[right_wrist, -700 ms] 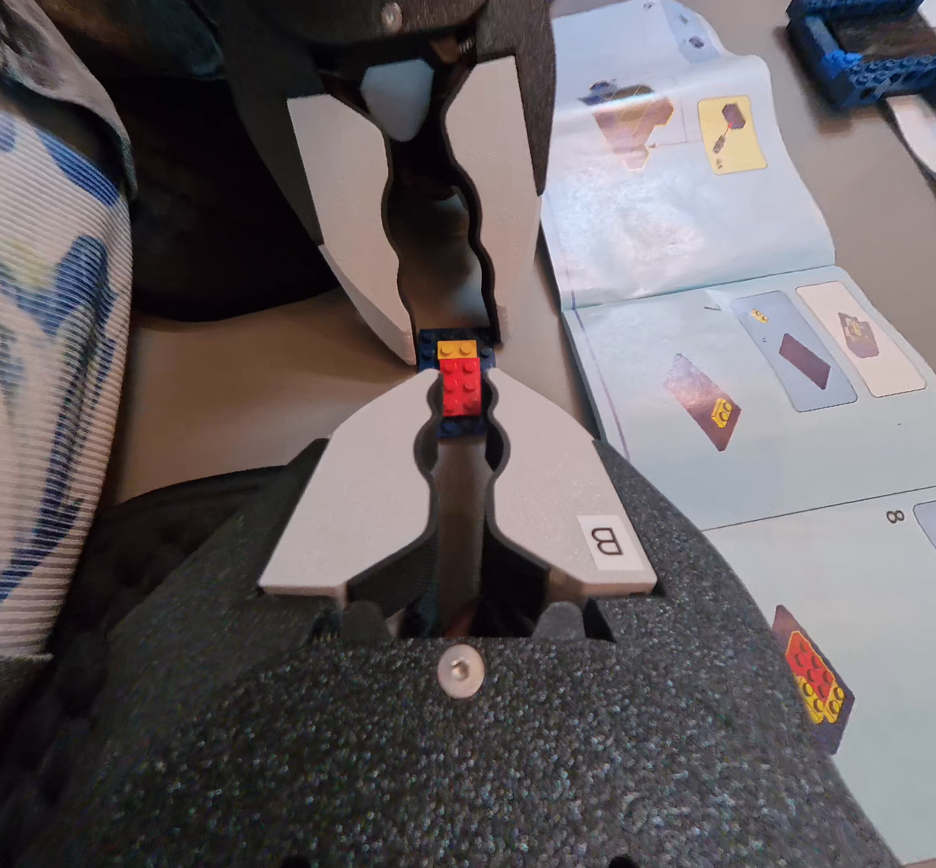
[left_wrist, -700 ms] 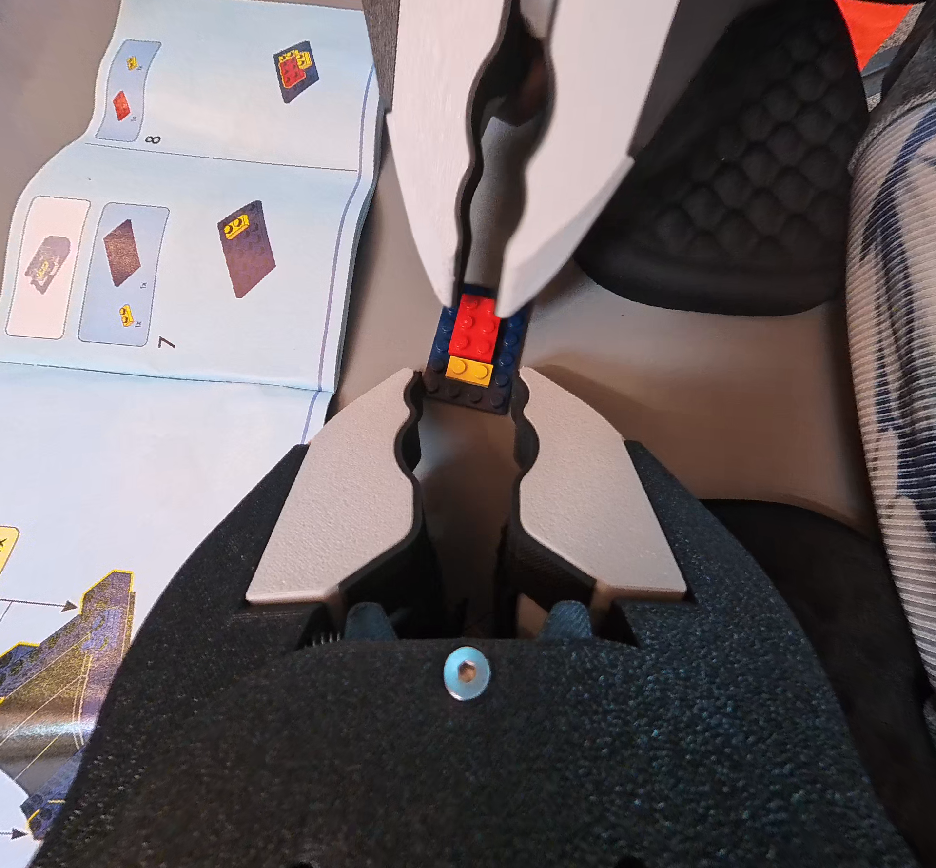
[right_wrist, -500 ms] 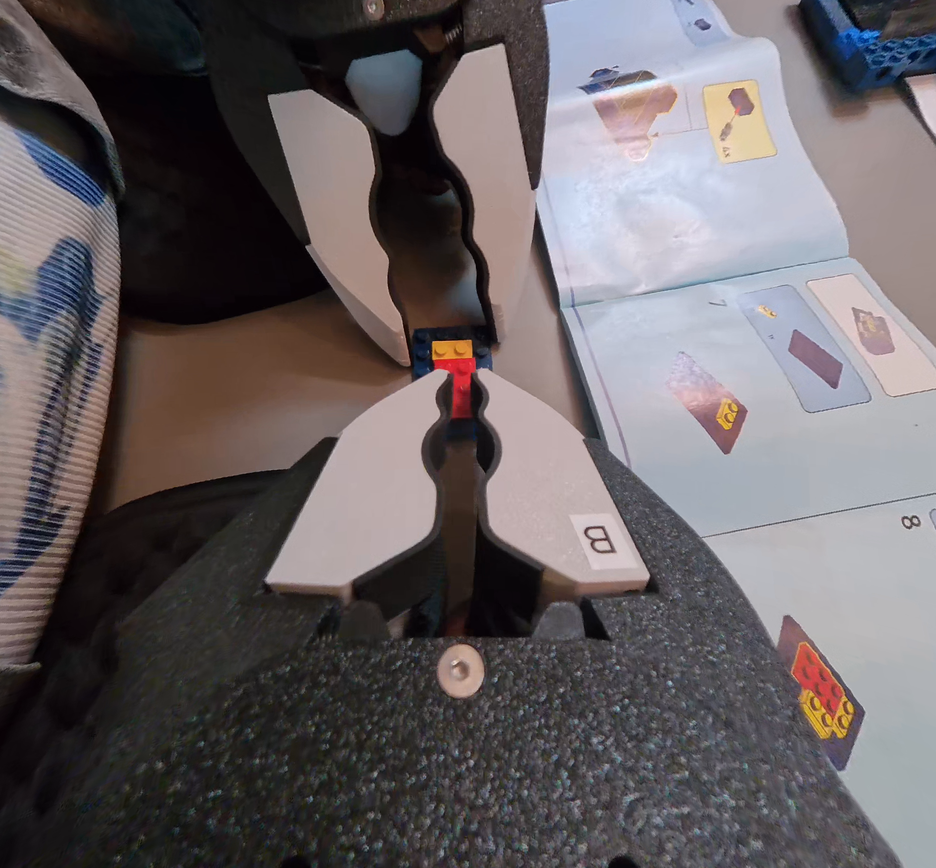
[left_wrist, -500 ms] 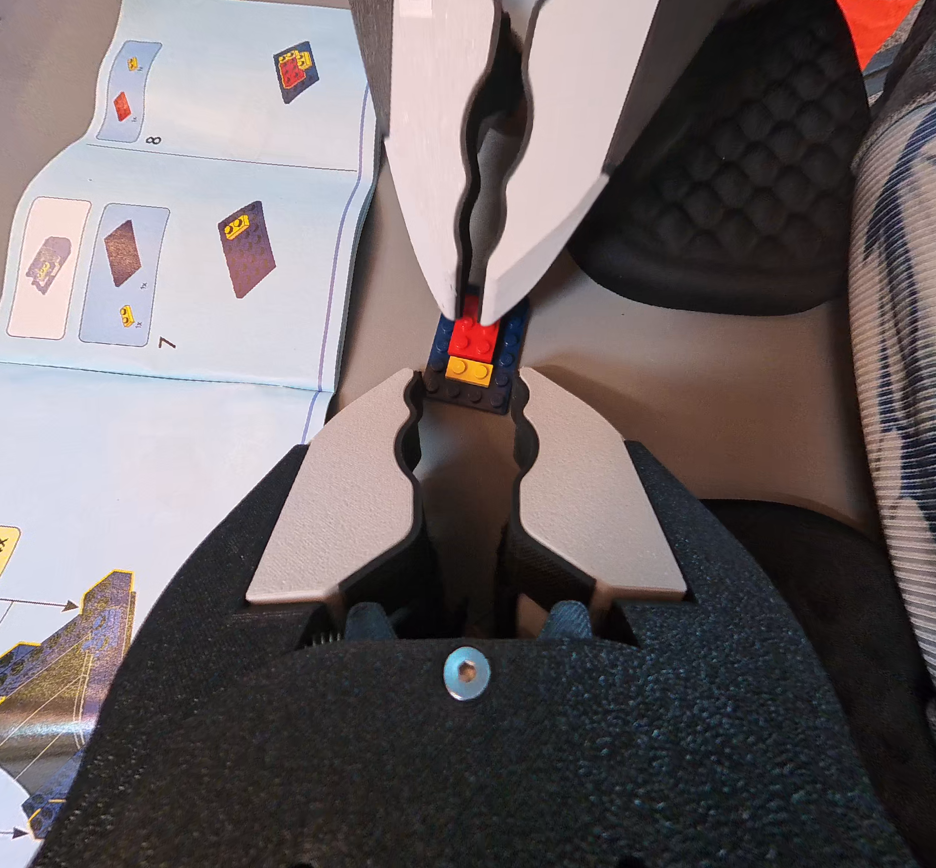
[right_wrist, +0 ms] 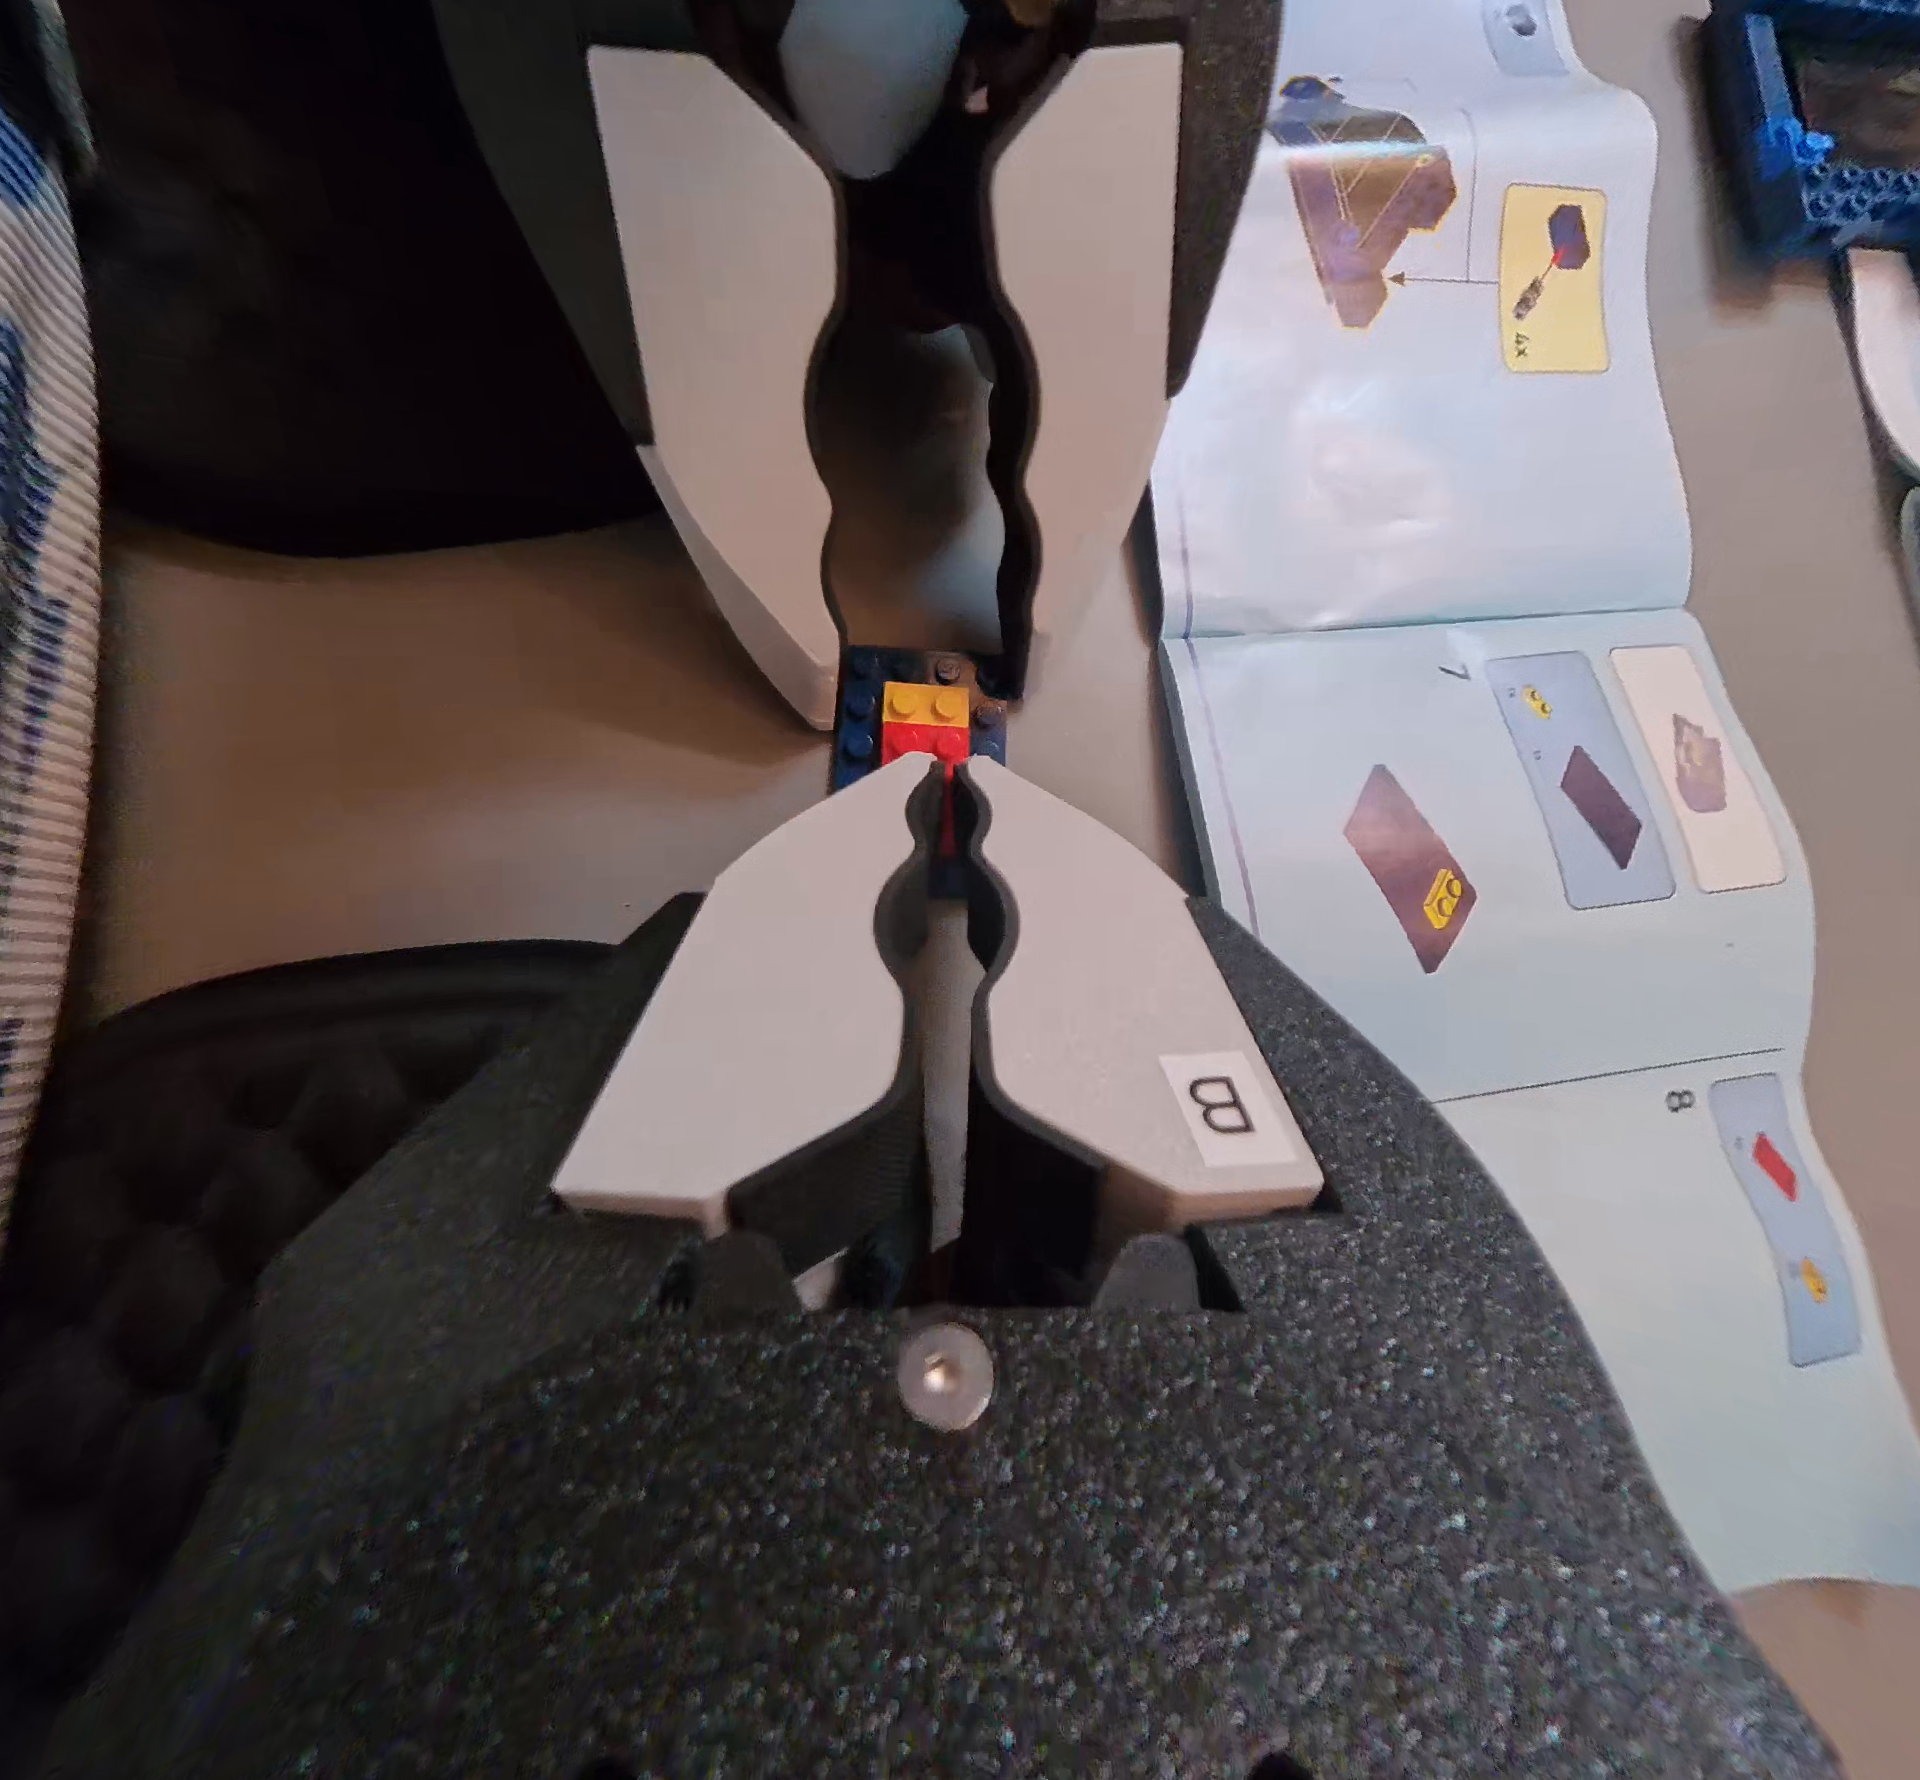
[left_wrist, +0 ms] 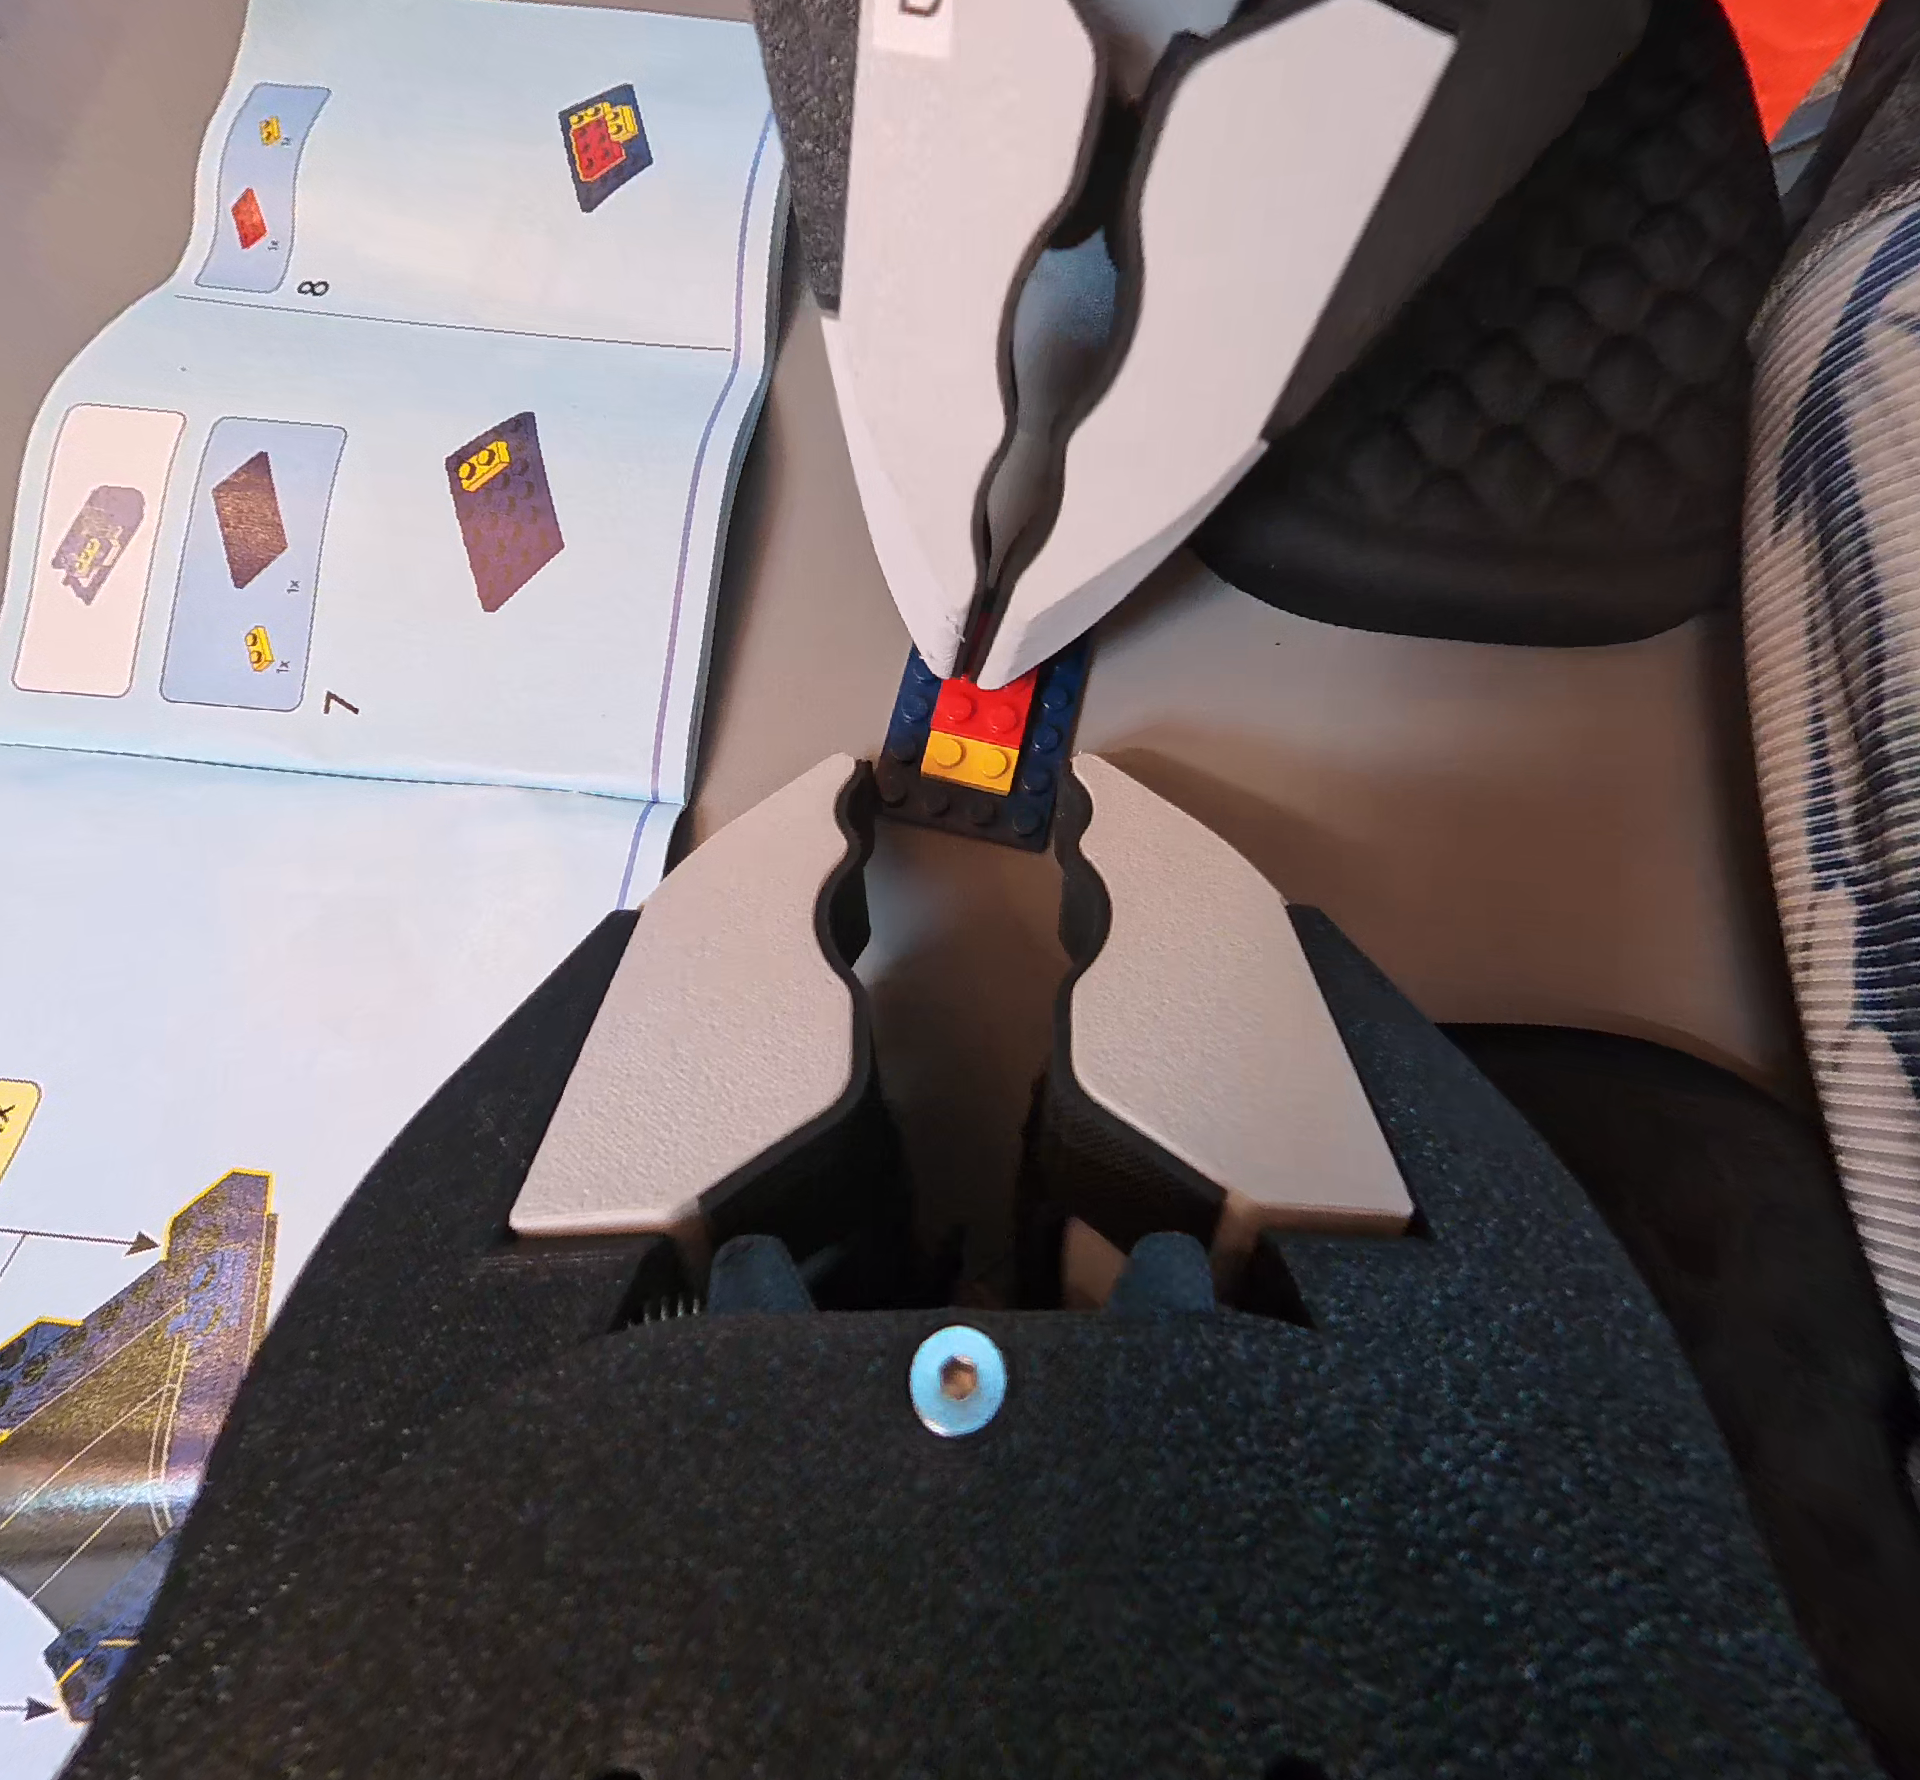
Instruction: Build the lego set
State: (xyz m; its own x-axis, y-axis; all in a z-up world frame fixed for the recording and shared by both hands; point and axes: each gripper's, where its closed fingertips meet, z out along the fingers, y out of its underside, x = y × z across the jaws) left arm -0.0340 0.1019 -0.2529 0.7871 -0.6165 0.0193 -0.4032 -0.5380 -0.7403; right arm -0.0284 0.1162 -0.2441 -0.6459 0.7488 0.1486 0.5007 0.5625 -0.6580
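The left tongs pinched the dark blue plate by its edges above the worktop, with a yellow brick and a red brick already seated, while the right tongs, pressed together, rested on the red one.

Warm, fairly even indoor light, moderately bright. Soft shadows on the tan table under both grippers. Mild glare on the glossy instruction booklet. Strong fisheye bending at edges. Right wrist view softer, with motion blur; dark foam housings grainy, nearest parts slightly out of focus
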